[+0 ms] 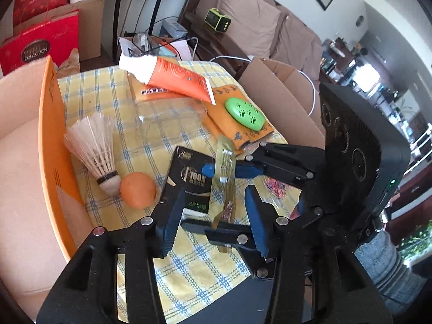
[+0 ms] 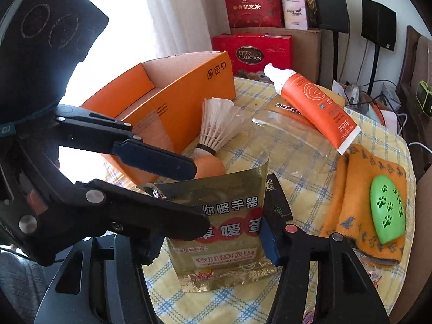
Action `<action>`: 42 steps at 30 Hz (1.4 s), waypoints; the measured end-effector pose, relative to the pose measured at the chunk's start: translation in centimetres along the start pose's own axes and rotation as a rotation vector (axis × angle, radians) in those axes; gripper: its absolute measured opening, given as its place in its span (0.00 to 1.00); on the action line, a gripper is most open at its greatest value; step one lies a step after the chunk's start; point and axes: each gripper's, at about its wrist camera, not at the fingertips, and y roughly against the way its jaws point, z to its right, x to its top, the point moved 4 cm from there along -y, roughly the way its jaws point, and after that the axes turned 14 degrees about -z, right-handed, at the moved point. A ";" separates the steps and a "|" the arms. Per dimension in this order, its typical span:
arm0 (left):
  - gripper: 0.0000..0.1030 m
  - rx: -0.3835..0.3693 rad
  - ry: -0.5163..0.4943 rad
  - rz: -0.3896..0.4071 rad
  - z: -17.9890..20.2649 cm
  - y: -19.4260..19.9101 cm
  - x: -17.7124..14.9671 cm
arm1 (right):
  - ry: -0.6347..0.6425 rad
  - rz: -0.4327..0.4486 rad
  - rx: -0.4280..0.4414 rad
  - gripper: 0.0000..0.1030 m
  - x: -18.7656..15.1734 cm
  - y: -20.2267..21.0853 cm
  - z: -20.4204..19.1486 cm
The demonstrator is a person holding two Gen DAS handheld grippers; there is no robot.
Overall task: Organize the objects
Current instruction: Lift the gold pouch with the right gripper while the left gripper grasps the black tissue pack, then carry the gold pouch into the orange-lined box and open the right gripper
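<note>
A gold foil packet with red print stands upright above the yellow checked tablecloth. My right gripper is shut on its two side edges; the blue pad presses the right edge, and the other pad is hidden. In the left wrist view the packet shows edge-on between the fingers of my left gripper, which stands open around it without touching. The right gripper reaches in from the right. The left gripper comes in from the left, with one finger before the packet and one behind.
An open orange cardboard box stands at the table's left. On the cloth lie a shuttlecock, orange ball, black carton, clear bag, orange tube, and a green paw-print case on an orange towel. A brown carton stands beyond.
</note>
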 end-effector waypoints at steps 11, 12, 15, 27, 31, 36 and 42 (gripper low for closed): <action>0.12 0.003 -0.041 0.004 1.0 -0.6 -0.3 | -0.046 0.016 -0.078 0.65 -0.4 -0.3 -0.5; 0.11 -0.003 -0.047 0.004 1.1 -0.5 -0.3 | -0.049 0.012 -0.093 0.73 -0.5 -0.4 -0.4; 0.09 -0.015 -0.062 0.006 1.5 -0.1 -0.3 | -0.042 -0.012 -0.096 0.74 -0.9 -1.0 -0.3; 0.08 -0.086 -0.020 0.087 0.2 5.4 0.8 | -0.018 0.000 -0.064 0.56 1.8 1.3 -2.4; 0.06 -0.090 0.016 0.125 -1.3 7.9 1.2 | -0.003 -0.012 -0.082 0.56 4.3 1.9 -3.7; 0.06 -0.098 0.075 0.146 -4.3 10.7 1.6 | 0.021 -0.018 -0.086 0.56 7.7 1.6 -5.5; 0.06 -0.077 0.132 0.173 -7.9 14.0 2.1 | 0.048 -0.029 -0.062 0.56 12.2 0.5 -7.3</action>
